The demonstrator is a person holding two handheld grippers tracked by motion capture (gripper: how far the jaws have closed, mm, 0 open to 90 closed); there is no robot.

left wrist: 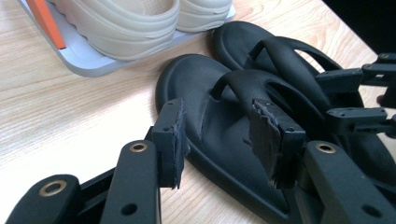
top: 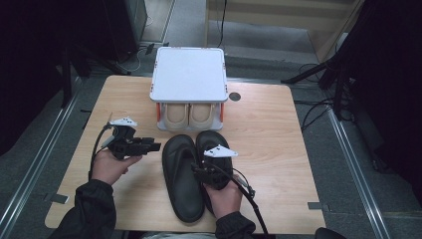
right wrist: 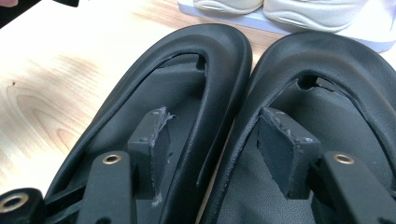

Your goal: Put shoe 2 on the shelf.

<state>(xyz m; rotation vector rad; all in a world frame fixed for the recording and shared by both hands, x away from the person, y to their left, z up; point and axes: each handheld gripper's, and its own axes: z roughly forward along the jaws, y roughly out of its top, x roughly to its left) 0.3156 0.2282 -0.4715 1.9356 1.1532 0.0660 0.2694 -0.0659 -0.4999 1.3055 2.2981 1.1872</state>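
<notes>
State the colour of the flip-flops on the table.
Black flip-flops; clearest in the high view.

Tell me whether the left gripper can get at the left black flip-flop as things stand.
Probably yes: the left gripper is open beside the left black flip-flop, with bare table between them.

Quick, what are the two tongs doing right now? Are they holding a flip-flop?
Left tongs: open, holding nothing, beside the black flip-flops.
Right tongs: open, one jaw over each flip-flop, gripping nothing.

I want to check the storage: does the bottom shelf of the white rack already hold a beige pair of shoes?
Yes, two beige shoes sit side by side under the top of the white rack.
</notes>
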